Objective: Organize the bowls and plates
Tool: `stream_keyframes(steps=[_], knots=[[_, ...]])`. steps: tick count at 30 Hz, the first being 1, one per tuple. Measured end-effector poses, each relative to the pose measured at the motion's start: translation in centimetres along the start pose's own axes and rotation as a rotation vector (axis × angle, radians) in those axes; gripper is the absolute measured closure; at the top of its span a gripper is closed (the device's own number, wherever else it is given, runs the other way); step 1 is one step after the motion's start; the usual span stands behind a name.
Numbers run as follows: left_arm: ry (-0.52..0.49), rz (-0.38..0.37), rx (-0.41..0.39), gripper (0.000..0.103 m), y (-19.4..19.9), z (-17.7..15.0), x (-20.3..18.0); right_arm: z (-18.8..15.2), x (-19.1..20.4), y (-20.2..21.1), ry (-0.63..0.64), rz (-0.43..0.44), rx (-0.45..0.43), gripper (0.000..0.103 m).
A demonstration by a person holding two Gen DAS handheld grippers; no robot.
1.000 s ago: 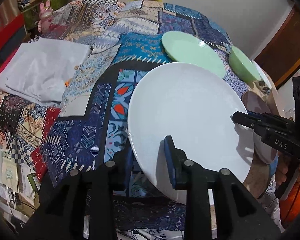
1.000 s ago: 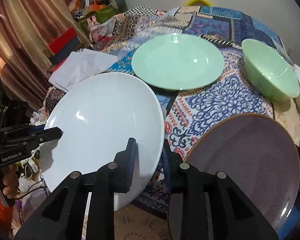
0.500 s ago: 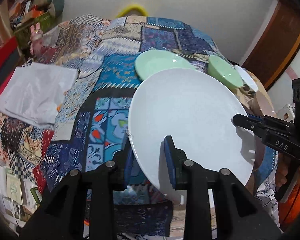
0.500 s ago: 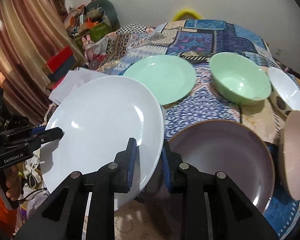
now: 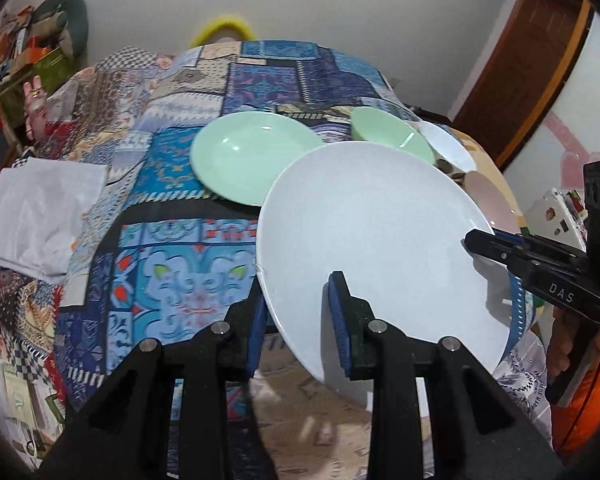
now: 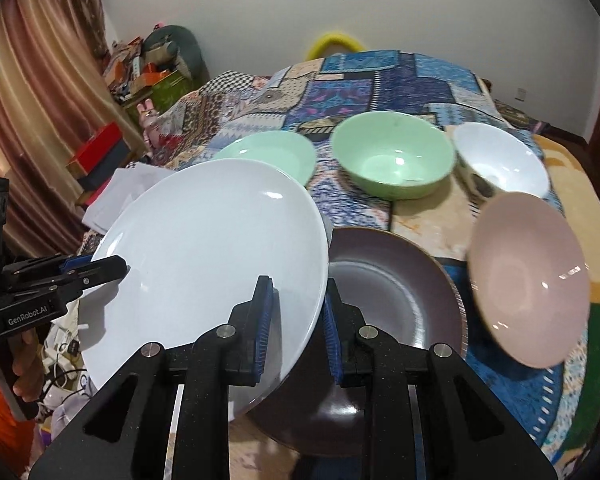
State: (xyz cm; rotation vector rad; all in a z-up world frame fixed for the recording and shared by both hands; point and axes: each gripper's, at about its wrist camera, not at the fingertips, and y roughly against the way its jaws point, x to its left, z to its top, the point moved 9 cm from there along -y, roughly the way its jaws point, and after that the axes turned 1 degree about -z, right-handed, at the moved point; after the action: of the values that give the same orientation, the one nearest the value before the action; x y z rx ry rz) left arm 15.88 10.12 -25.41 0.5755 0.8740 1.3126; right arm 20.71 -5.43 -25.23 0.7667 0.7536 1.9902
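A large white plate (image 5: pixel 380 232) is held in the air above the table by both grippers, one on each side of its rim. My left gripper (image 5: pixel 296 308) is shut on its left rim. My right gripper (image 6: pixel 298 312) is shut on its right rim; the plate also shows in the right wrist view (image 6: pixel 212 252). On the table lie a green plate (image 5: pixel 244 160), a green bowl (image 6: pixel 392 160), a white bowl (image 6: pixel 500 160), a brown plate (image 6: pixel 392 292) and a pink bowl (image 6: pixel 528 280).
The table has a patchwork cloth (image 5: pixel 172 248). A folded white cloth (image 5: pixel 40 212) lies at its left. Boxes and clutter (image 6: pixel 148 76) stand by the curtain (image 6: pixel 28 112) at far left. A wooden door (image 5: pixel 520 64) is at right.
Both grippers have lifted the white plate up and back from the table. The view has risen, so more bowls and the far wall show.
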Motion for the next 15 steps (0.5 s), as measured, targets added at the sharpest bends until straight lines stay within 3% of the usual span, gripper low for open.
stream_keyframes(steps=[15], knots=[[-0.069,-0.046,0.066,0.073,-3.5,0.0,-5.6,-2.1,-5.0,1.1,-0.084,-0.039,0.009,0.081]])
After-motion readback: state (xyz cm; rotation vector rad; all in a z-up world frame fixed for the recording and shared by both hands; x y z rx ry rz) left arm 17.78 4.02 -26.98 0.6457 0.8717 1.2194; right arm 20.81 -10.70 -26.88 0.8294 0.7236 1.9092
